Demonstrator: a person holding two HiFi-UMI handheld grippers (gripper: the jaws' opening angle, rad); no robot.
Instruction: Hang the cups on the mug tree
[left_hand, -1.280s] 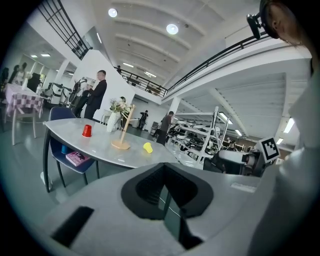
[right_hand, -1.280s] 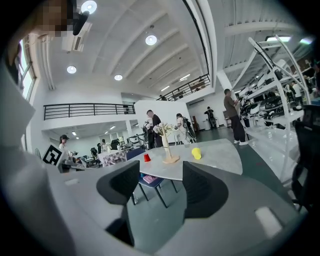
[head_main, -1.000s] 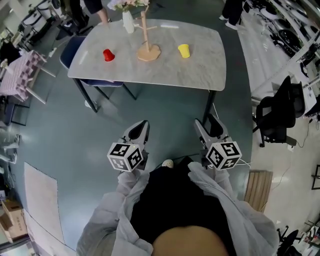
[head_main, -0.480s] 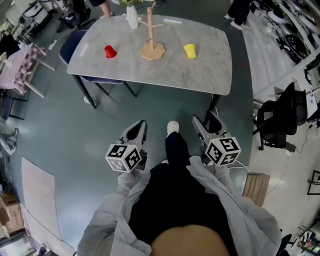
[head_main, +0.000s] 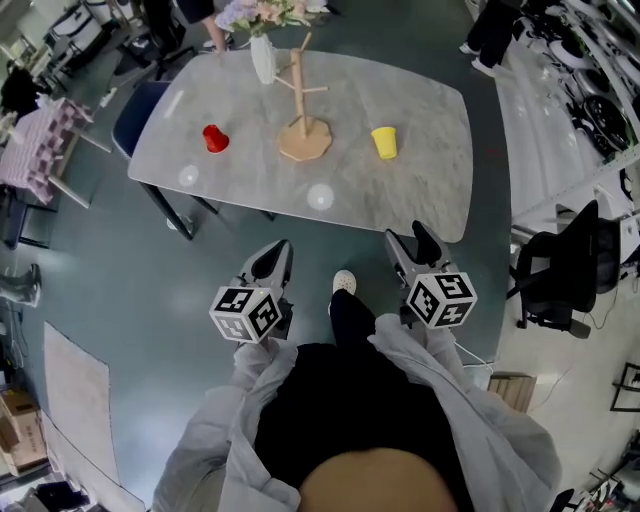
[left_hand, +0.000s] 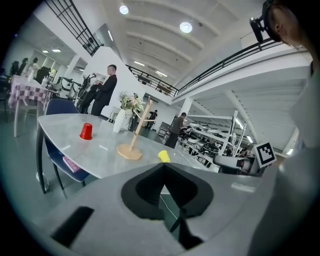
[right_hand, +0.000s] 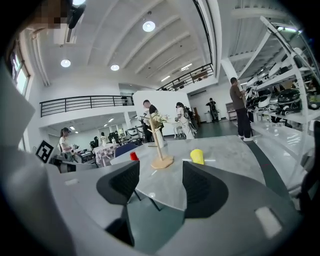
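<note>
— Red cup (head_main: 214, 138) and yellow cup (head_main: 384, 142), where are they?
— Both stand on the desk (head_main: 425, 195). Red is left of the mug tree (head_main: 303, 135) and yellow is right of it, each apart from its base.
— Anything behind the tree?
— A white vase (head_main: 263, 60) of flowers, by the far edge.
— And the tools?
— The left tool (head_main: 278, 250) is pressed together with nothing in it. The right tool (head_main: 408, 240) is spread and empty. Both hang over the floor (head_main: 150, 270), short of the desk's near edge.
</note>
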